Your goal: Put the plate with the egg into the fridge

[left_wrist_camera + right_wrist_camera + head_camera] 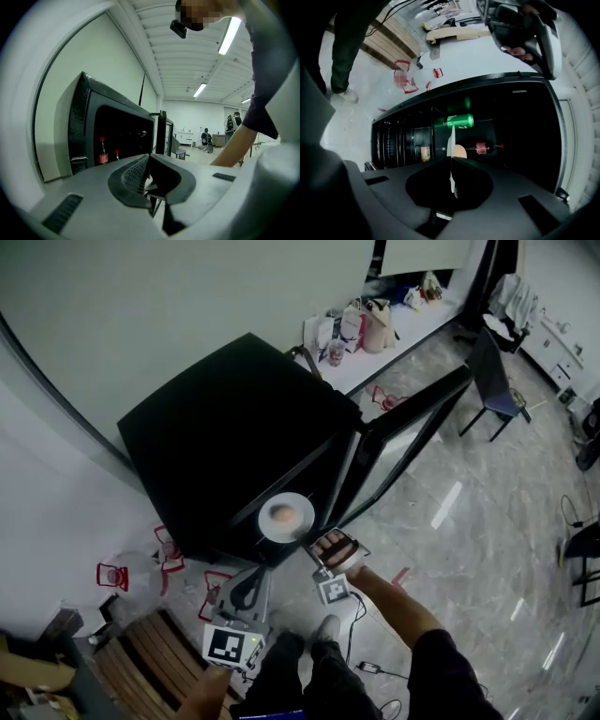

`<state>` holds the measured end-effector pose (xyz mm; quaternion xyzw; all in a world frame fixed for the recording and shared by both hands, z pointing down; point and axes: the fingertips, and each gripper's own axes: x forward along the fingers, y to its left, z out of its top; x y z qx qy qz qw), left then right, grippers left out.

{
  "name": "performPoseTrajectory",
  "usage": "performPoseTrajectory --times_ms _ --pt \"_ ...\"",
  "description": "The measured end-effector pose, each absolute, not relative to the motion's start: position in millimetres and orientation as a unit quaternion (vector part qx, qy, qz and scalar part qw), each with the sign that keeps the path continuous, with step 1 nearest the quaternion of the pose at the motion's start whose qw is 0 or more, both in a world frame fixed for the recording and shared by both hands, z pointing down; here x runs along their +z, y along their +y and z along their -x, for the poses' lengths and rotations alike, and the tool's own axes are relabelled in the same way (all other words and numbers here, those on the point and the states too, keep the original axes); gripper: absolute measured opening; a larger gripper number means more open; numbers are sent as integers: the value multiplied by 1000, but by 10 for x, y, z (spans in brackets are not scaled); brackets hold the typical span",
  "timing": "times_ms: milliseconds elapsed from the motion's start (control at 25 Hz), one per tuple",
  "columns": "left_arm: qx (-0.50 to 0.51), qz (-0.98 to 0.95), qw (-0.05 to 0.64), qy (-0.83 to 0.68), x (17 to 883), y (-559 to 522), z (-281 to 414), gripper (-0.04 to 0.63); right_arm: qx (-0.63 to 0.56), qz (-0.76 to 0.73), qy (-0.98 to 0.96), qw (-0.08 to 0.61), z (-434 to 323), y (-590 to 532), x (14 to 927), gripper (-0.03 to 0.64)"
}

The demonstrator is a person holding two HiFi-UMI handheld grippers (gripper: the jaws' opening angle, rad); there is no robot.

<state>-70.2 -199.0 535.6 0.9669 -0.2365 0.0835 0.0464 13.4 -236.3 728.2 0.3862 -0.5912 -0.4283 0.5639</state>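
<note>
A white plate carrying a brownish egg hangs level in front of the open black fridge. My right gripper is shut on the plate's near rim. In the right gripper view the plate shows edge-on between the closed jaws, with the egg beside it and the fridge's dark inside behind. My left gripper sits lower and to the left of the plate, apart from it. In its own view the left gripper has its jaws together on nothing and points at the fridge front.
The fridge door stands open to the right. On the shelves lie a green can, a red-capped bottle and an orange can. A wooden slatted pallet and red-handled clutter lie on the floor at left, a chair farther right.
</note>
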Motion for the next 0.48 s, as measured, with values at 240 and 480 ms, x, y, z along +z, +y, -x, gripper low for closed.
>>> performPoseTrajectory --times_ms 240,480 --pt "90 -964 64 -244 5606 -2217 781 9 -443 -377 -589 561 -85 -2806 7617 14" --pt "108 -958 64 -257 5991 -2341 740 9 -472 -363 -590 546 -16 -2923 7815 14"
